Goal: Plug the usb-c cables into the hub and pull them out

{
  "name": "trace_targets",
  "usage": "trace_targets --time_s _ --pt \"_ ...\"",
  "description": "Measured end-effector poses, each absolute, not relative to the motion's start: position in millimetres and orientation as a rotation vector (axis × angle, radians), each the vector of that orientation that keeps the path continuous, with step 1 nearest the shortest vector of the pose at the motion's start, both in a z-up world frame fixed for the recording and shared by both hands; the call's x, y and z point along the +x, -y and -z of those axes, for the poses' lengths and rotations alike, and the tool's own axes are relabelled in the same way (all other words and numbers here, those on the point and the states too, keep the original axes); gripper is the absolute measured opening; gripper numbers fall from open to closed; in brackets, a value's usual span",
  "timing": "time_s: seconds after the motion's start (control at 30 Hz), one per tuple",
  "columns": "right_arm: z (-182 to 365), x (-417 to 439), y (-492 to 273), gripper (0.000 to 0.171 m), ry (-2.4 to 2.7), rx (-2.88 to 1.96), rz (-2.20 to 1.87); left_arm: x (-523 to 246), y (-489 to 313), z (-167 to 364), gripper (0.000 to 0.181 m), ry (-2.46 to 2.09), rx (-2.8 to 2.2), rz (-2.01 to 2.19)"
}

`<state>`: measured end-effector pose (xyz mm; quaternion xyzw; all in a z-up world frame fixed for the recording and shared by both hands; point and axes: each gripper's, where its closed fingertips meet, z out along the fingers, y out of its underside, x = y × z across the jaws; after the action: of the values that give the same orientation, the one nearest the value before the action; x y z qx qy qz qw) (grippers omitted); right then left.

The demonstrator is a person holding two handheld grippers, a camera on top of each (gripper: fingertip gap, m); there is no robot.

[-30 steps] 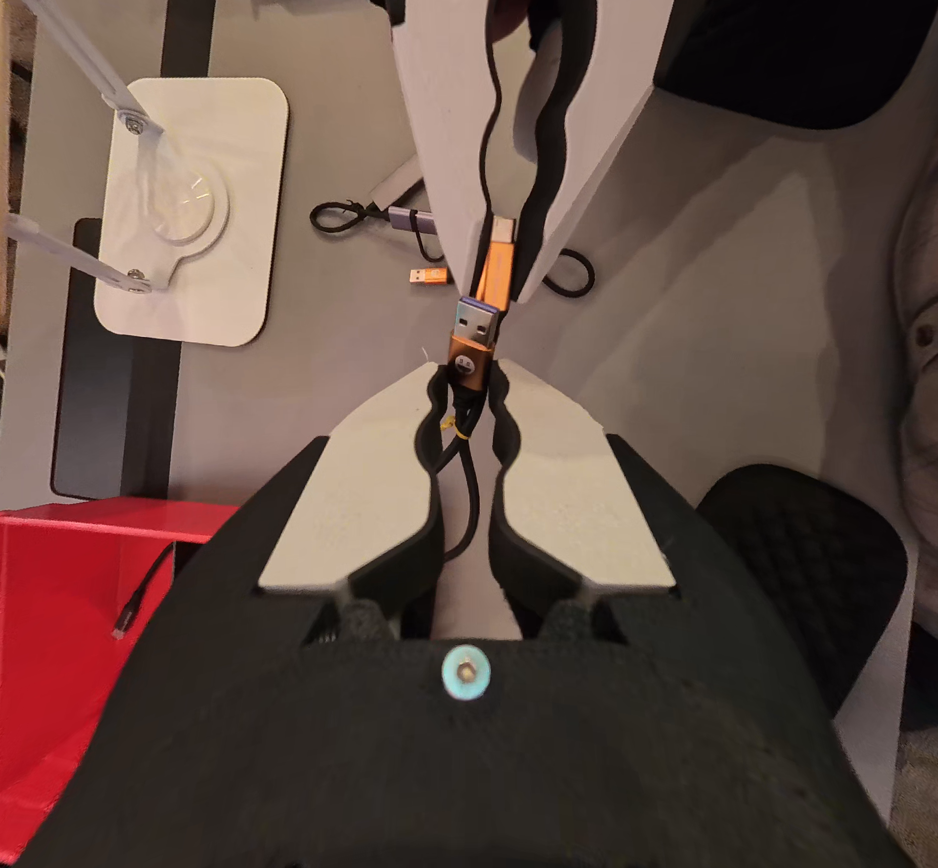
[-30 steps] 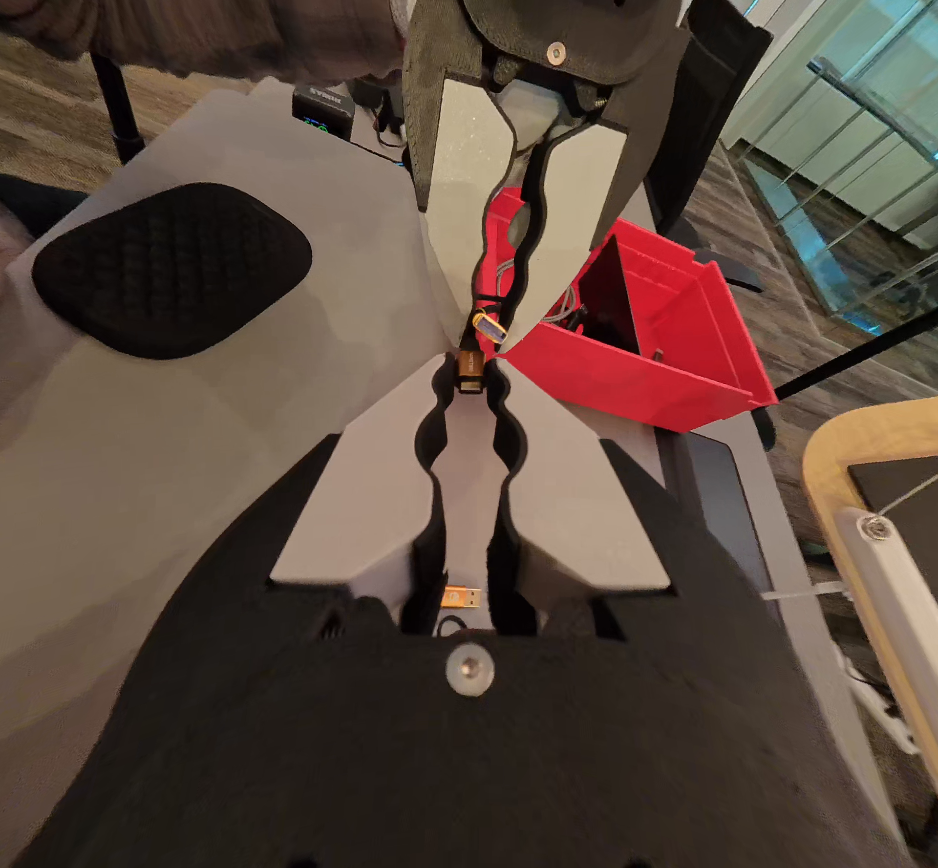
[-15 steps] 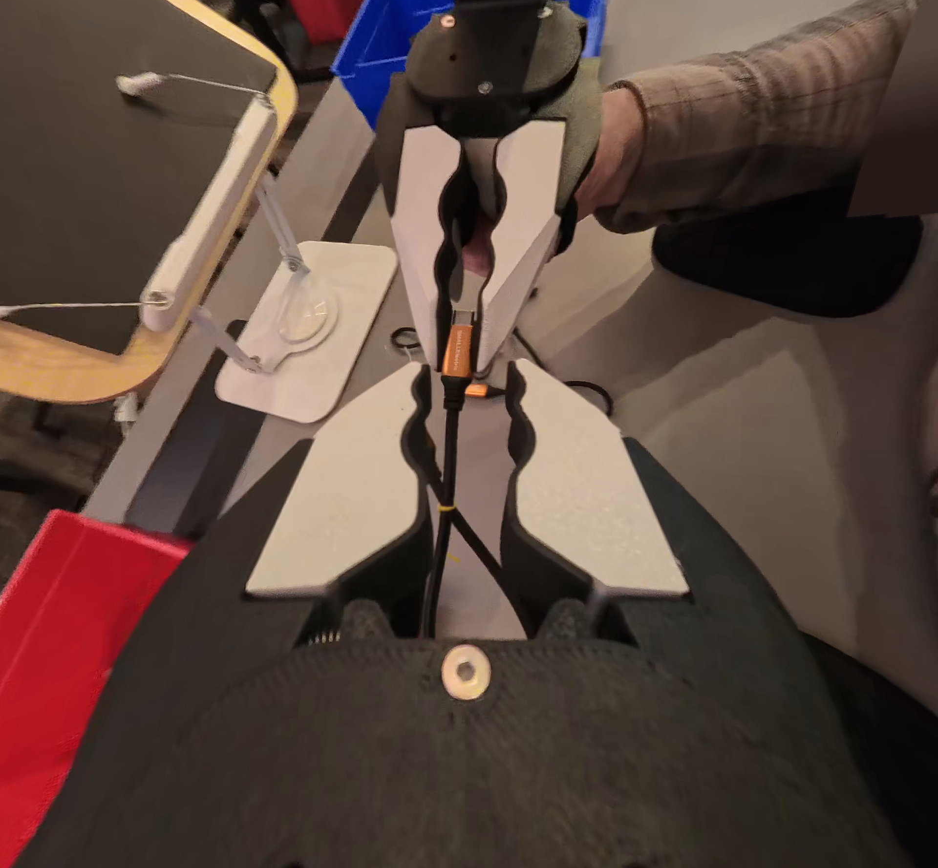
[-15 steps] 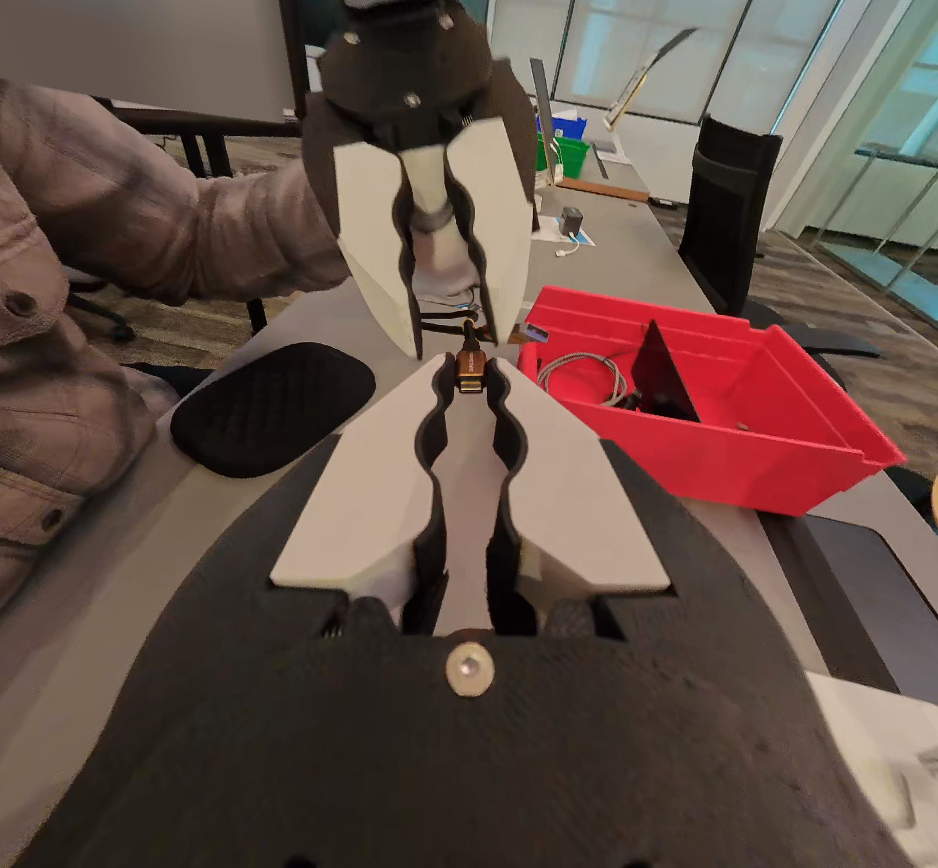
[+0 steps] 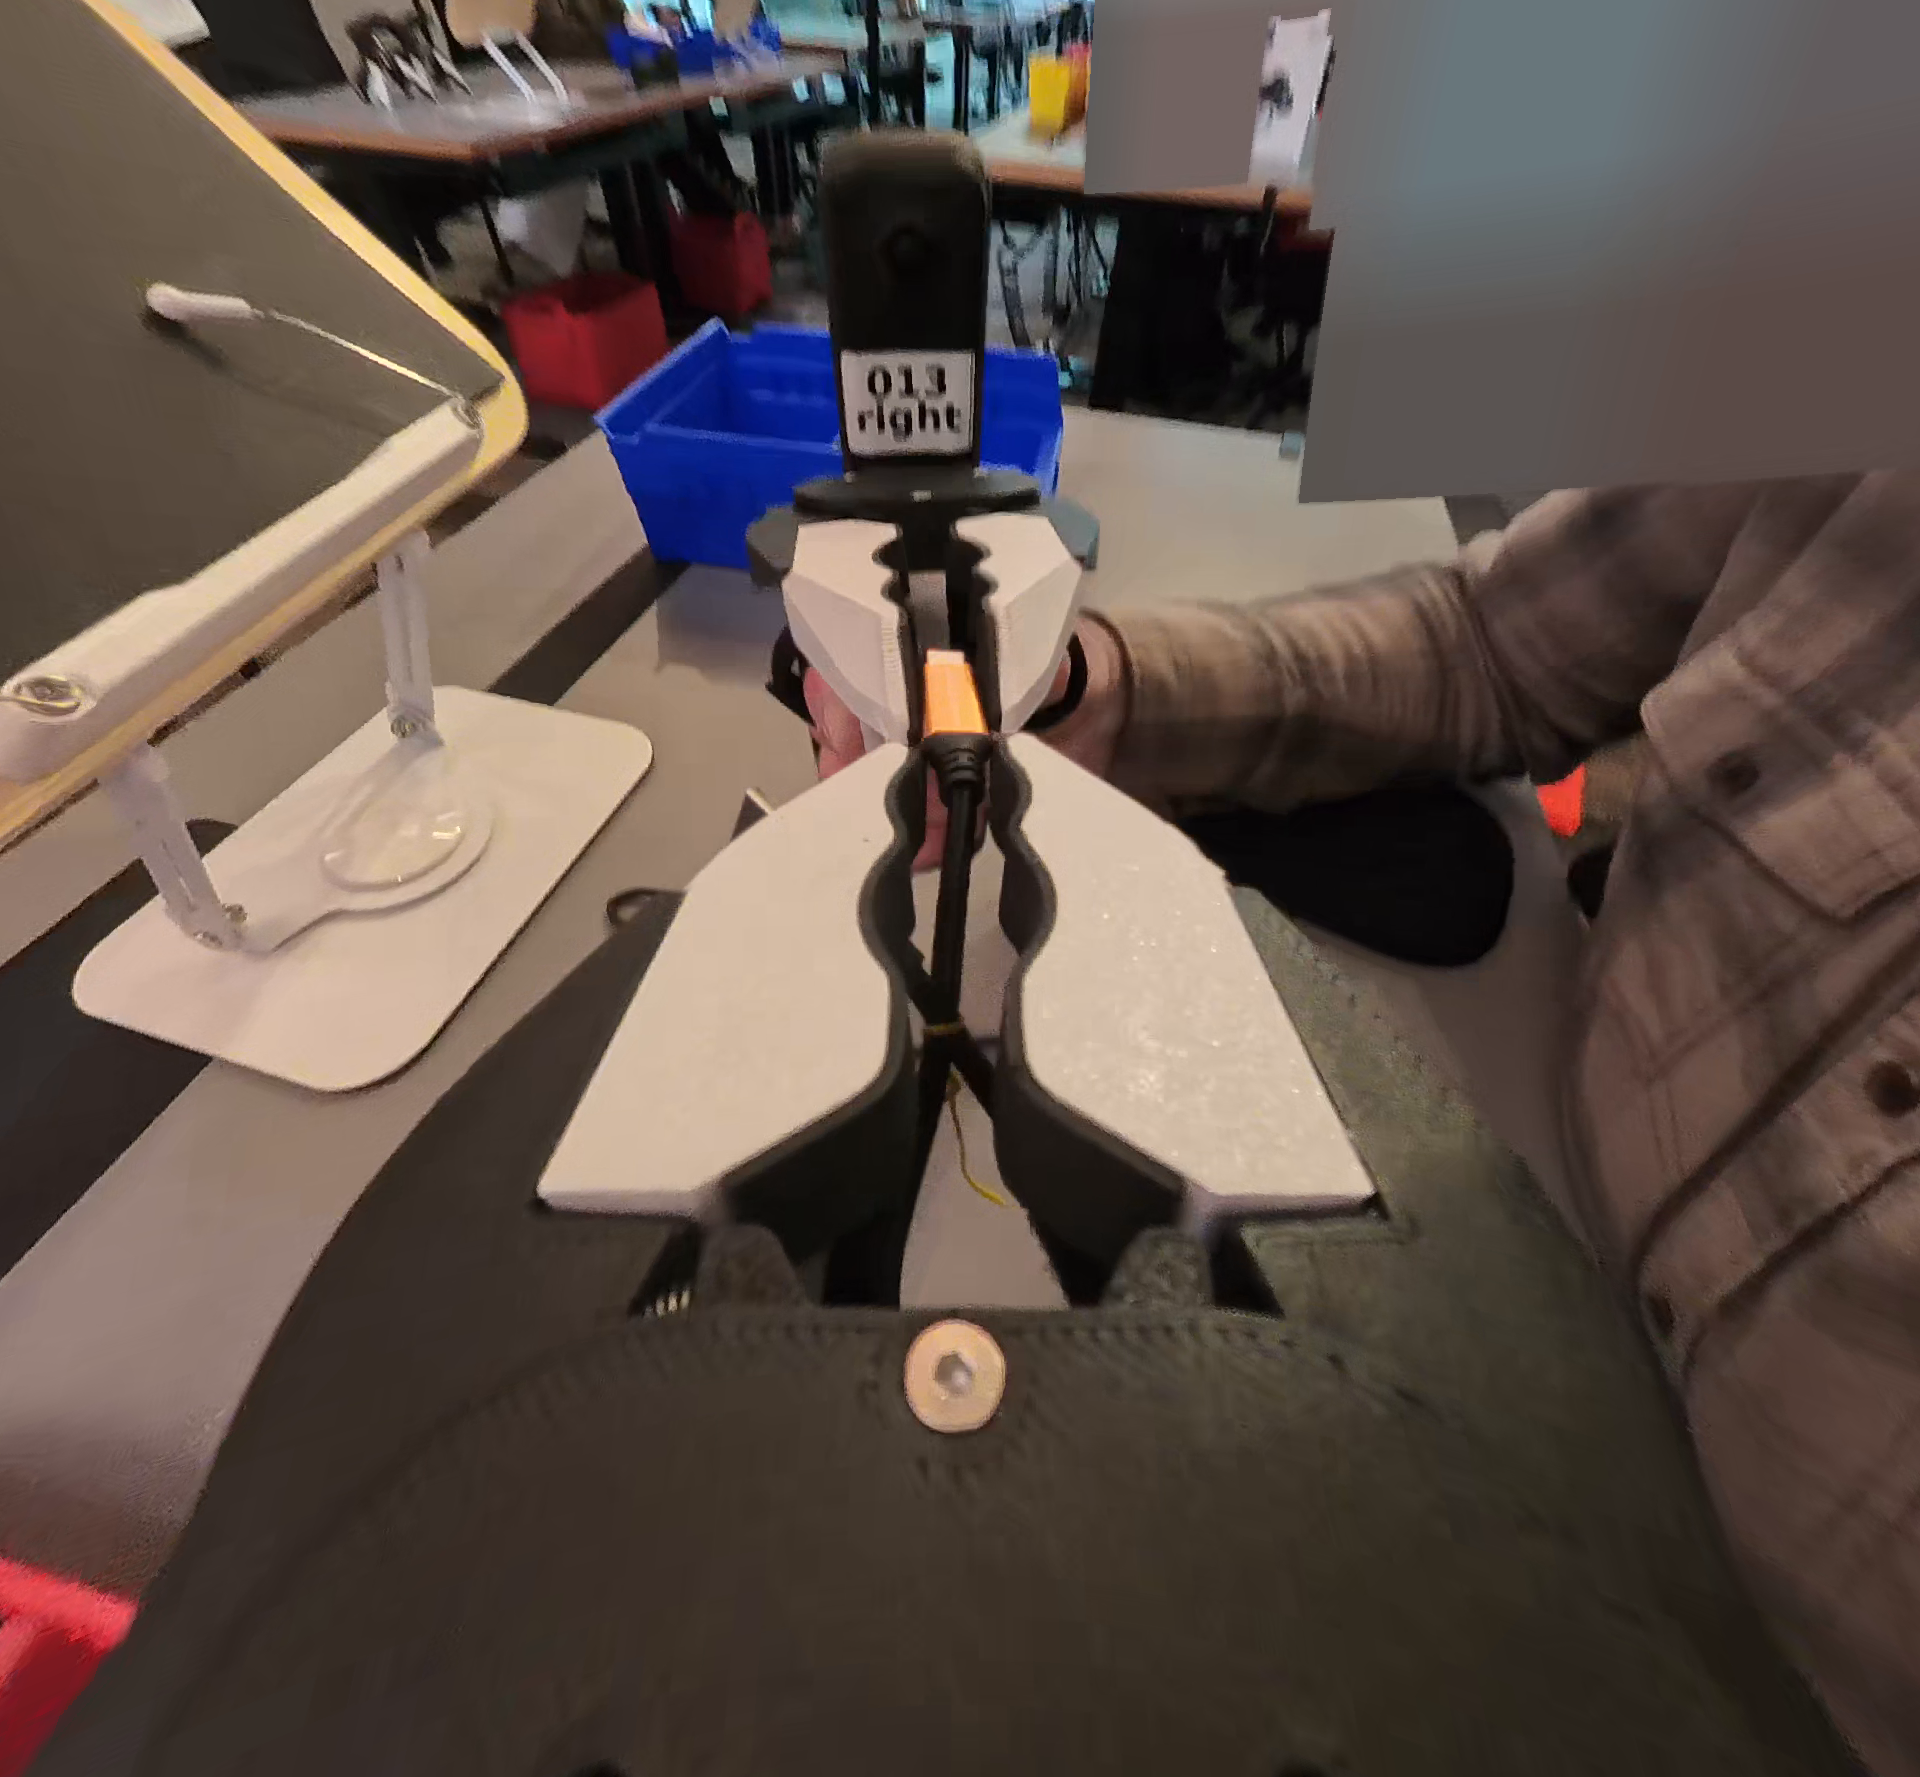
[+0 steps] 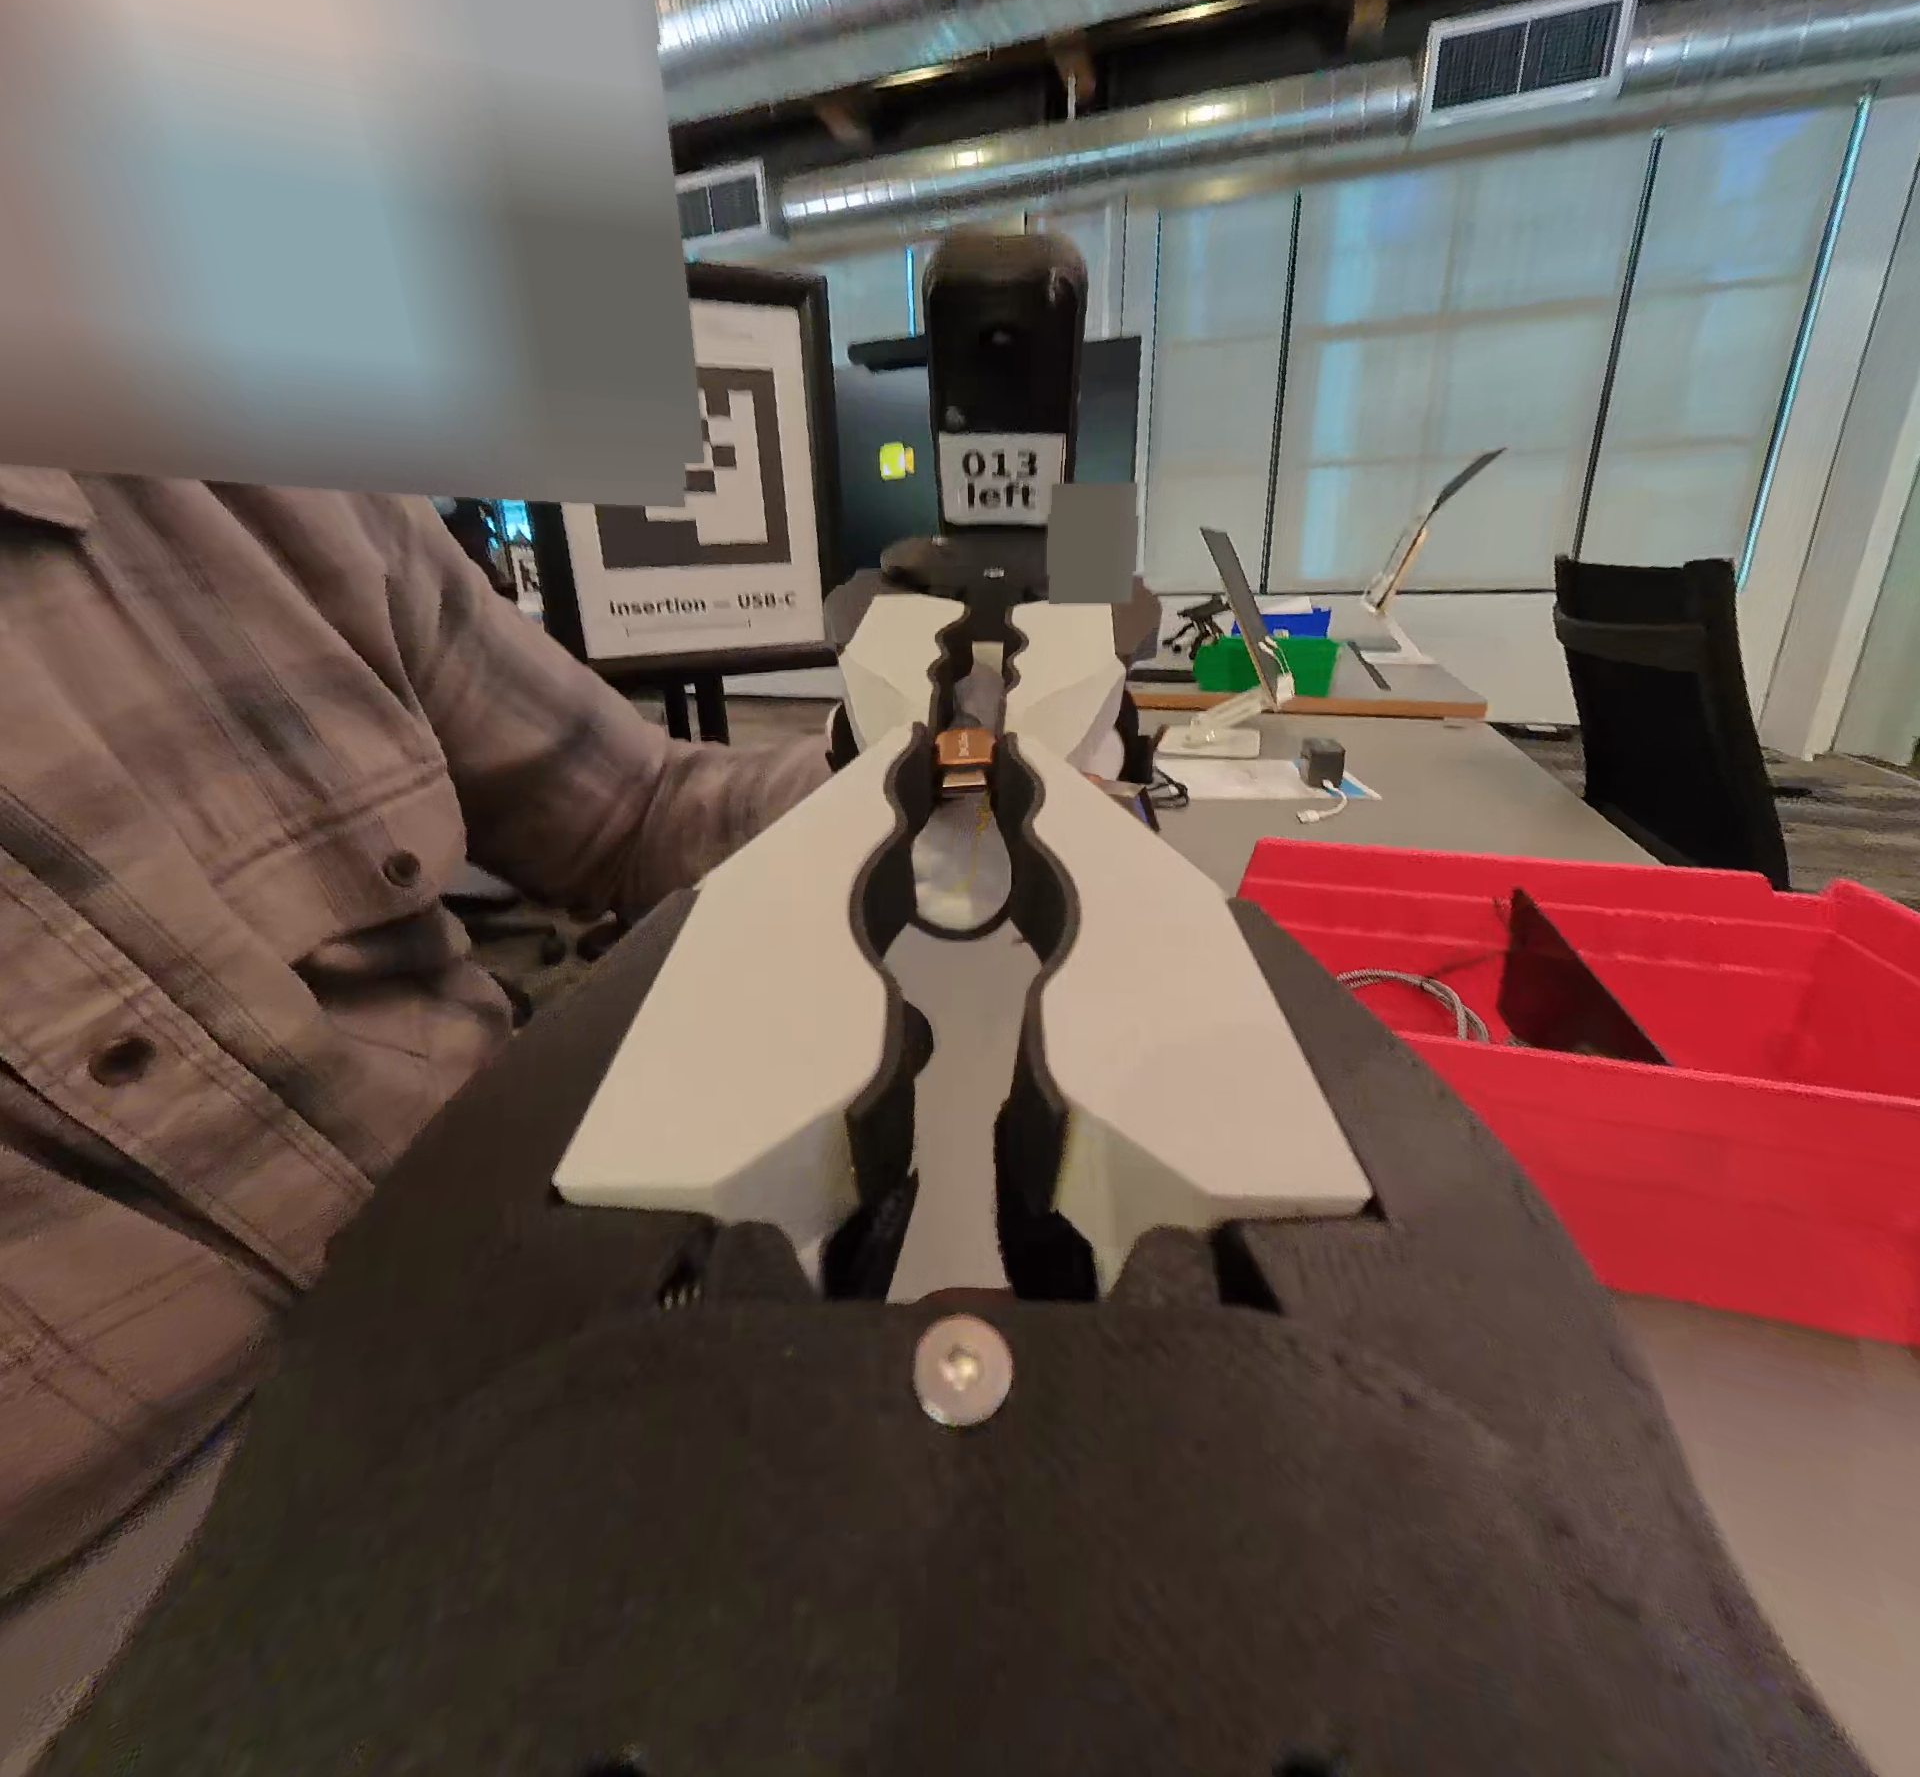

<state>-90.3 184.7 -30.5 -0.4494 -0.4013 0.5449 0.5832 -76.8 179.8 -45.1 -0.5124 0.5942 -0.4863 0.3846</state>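
Orange metal connector (image 5: 953,711), bright and slim, held in the air between two grippers that face each other tip to tip above a grey table (image 5: 665,574). Its long axis runs along the line of both tools, straight away from the left wrist camera; a pale tip points toward the right gripper (image 5: 940,678), and the darker collar and black cable (image 5: 948,906) point back toward the left gripper (image 5: 953,763). Left gripper: white fingers (image 5: 774,989) drawn narrow, tips pinching the cable at the collar just behind the orange shell; the cable trails back through the gap between the fingers, where a second black strand crosses it at a thin yellow tie. Right gripper: tips closed in on the far part of the same orange piece, which in the right wrist view appears as a copper-coloured plug (image 6: 962,759) clamped at the very ends of its narrow fingers (image 6: 774,989), with the left gripper (image 6: 971,688) directly behind it. Whether the two halves are mated or merely touching cannot be told. Red bin (image 6: 1621,1156) on the table to the right in the right wrist view, holding a coiled grey cable (image 6: 1423,995) and a black divider. White stand (image 5: 343,906) carrying a tilted board and a blue bin (image 5: 717,449) beyond. Plaid sleeve (image 5: 1320,678) behind the right gripper.
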Motion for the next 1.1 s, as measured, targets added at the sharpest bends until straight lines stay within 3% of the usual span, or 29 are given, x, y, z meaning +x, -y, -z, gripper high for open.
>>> trace_targets --time_s 0.47,0.67,0.83,0.97,1.1 --pt "25.3 -84.5 -183.5 0.009 0.920 -1.033 -1.248 -72.9 -178.5 38.8 0.011 -1.328 -1.244 1.295" --pt "39.3 -78.5 -188.3 0.019 1.198 -1.152 -0.646 -76.6 -178.1 55.7 0.011 -1.496 -1.397 1.221" --pt "54.0 -69.5 -201.2 0.015 1.447 -1.152 0.167 -79.1 -185.9 59.9 0.011 -1.456 -1.561 1.295" --pt "55.8 -74.5 -208.0 0.006 1.454 -1.088 0.467 -77.6 -189.1 63.2 0.011 -1.431 -1.631 1.250" --pt "55.0 -74.6 -209.1 0.003 1.405 -1.086 0.497 -76.8 -189.9 59.1 0.011 -1.374 -1.629 1.305"
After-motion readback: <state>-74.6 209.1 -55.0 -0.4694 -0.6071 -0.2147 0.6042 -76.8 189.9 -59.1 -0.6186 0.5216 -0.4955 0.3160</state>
